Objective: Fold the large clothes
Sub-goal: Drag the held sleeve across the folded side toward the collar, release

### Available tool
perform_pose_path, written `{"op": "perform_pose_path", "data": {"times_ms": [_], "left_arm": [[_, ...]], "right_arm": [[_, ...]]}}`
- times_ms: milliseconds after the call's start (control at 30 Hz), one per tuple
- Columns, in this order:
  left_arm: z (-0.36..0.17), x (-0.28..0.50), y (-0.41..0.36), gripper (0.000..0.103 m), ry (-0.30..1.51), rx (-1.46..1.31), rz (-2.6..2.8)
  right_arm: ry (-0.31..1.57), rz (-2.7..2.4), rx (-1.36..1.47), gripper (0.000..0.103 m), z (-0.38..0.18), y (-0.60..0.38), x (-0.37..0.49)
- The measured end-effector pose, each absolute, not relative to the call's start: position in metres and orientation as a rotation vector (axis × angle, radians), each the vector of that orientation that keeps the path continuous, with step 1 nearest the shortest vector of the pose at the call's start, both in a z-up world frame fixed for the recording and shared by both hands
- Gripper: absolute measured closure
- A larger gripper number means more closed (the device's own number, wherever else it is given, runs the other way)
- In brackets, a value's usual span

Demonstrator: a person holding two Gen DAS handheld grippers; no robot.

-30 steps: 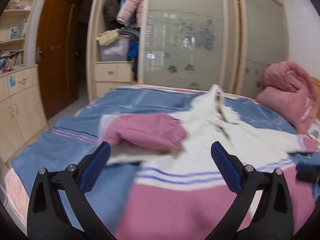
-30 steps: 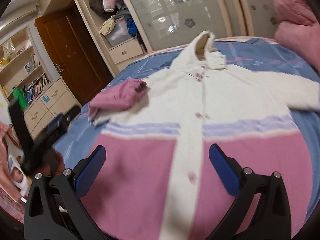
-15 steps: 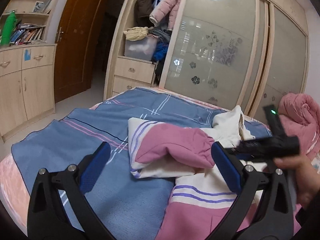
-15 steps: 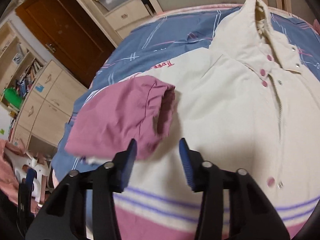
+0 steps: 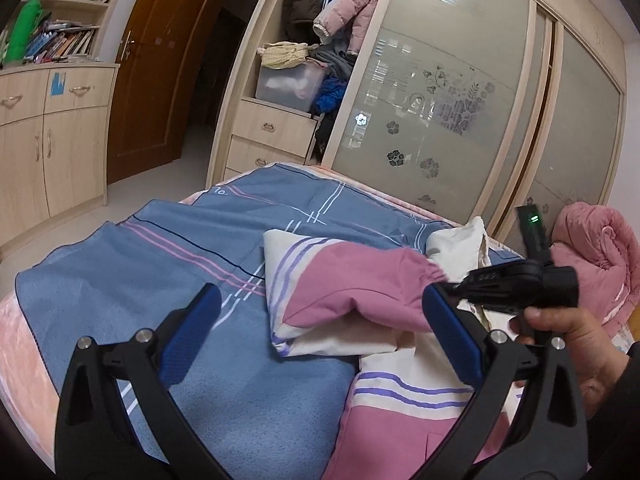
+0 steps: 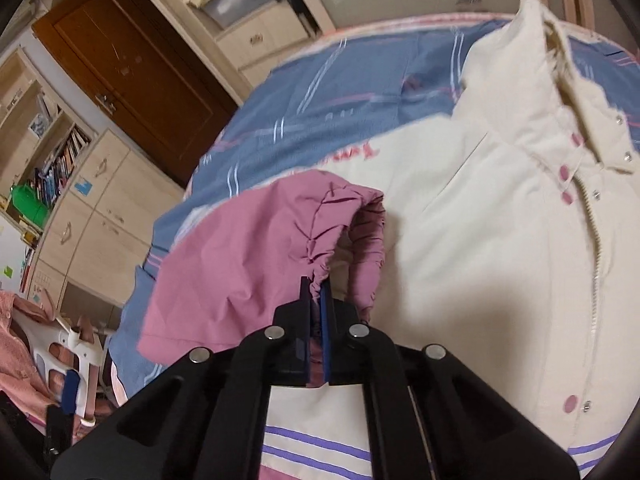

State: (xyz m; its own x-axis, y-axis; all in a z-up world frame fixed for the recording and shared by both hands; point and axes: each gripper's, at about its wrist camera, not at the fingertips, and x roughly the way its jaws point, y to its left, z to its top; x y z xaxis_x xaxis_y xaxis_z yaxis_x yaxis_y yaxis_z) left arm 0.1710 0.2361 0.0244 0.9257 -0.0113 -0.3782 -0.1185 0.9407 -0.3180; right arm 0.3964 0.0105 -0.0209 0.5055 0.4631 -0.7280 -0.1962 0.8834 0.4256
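The right gripper, apart half a second ago, now clamps the pink sleeve cuff of the jacket, ready to fold it inward, while the left gripper hangs released.

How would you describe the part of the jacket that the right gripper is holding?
On the blue bed cover lies a cream jacket. The right gripper pinches its pink sleeve cuff, folded across the chest; only this edge is gathered with elastic.
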Motion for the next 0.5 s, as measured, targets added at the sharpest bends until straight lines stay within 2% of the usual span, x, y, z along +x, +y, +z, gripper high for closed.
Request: {"op": "perform_pose_path", "data": {"times_ms": [233, 400, 500], "left_arm": [[0.025, 0.169, 0.228, 0.002, 0.390, -0.315, 0.039], [0.025, 0.171, 0.215, 0.002, 0.401, -0.286, 0.017], [0.025, 0.174, 0.206, 0.002, 0.404, -0.258, 0.006]], "right_arm": [[0.832, 0.285, 0.322, 0.100, 0.021, -0.059, 0.385], [0.907, 0.140, 0.294, 0.099, -0.007, -0.107, 0.376], [0.997, 0.158, 0.275, 0.086, -0.043, -0.113, 0.370]]}}
